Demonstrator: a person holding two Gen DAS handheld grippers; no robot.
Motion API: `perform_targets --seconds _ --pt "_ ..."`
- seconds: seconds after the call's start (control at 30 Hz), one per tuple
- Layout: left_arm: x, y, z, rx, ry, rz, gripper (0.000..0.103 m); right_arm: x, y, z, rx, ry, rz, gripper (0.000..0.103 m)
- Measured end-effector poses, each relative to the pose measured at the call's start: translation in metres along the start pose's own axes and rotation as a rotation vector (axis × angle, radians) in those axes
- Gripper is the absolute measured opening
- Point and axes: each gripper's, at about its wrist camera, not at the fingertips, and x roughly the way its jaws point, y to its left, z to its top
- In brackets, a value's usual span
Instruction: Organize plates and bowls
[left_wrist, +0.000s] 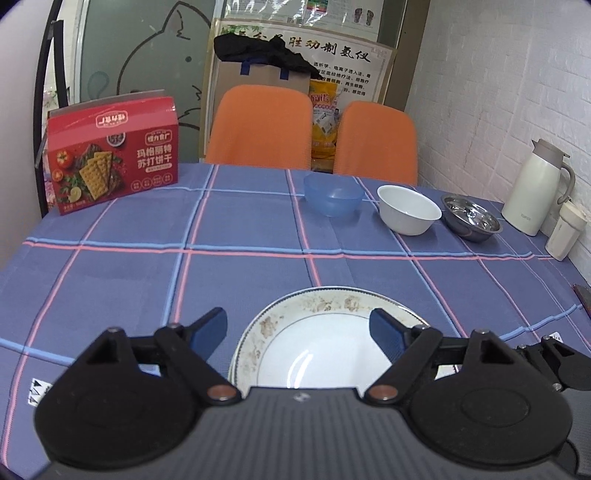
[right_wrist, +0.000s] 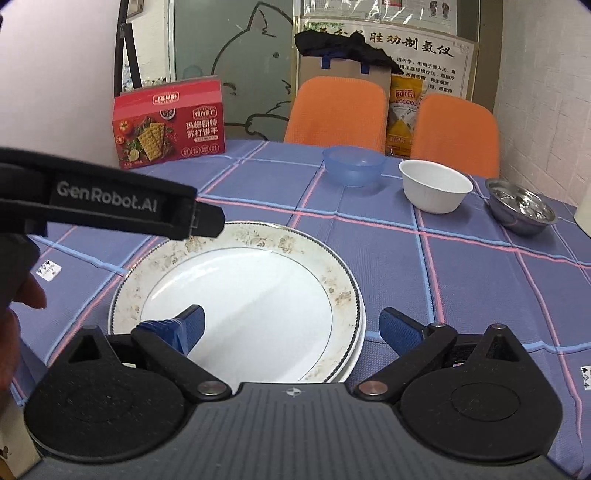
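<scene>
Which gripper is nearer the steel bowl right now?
Right, though only slightly. The right gripper hovers over the plate stack's right edge; the left gripper hangs over the stack's left side. The steel bowl sits far right of both.

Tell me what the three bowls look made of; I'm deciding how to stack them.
Blue bowl: probably translucent plastic; light passes through. White bowl: opaque, smooth; ceramic or melamine, unclear. Grey bowl: apparently stainless steel, with mirror-like reflections.

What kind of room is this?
Probably a dining corner in a home or small shop: a table under a checked cloth with bowls on it, two orange chairs, and a thermos jug.
</scene>
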Motion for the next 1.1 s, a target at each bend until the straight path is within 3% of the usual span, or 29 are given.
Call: perform_targets --seconds 0.1,0.17,0.27,0.4,0.47,0.63,0.87,1.1 --pt "-0.001 -0.006 0.0 0.007 0.002 -0.012 0.083 -0.005 -0.005 0.001 0.011 -0.018 0.008 0.089" --pt "-0.004 -0.013 -0.001 0.027 -0.006 -0.014 0.093 -0.008 -0.016 0.0 0.033 -0.025 0.013 0.089" --pt "-0.005 -0.025 -0.001 0.065 -0.012 -0.023 0.093 -0.01 -0.046 -0.005 0.118 -0.017 0.002 0.089" --pt "0.005 -0.043 0.002 0.094 0.022 -0.058 0.093 -0.018 -0.106 -0.022 0.28 -0.024 -0.069 0.089" --pt "0.013 -0.054 0.004 0.104 0.05 -0.075 0.102 -0.023 -0.136 -0.033 0.376 -0.028 -0.112 0.089" --pt "0.033 -0.093 0.009 0.153 0.078 -0.112 0.101 -0.037 -0.195 -0.057 0.551 -0.037 -0.234 0.089" --pt "0.069 -0.161 0.012 0.251 0.106 -0.139 0.101 -0.038 -0.226 -0.063 0.587 -0.037 -0.267 0.089" --pt "0.097 -0.198 0.027 0.321 0.12 -0.139 0.101 -0.033 -0.254 -0.055 0.566 -0.048 -0.261 0.089"
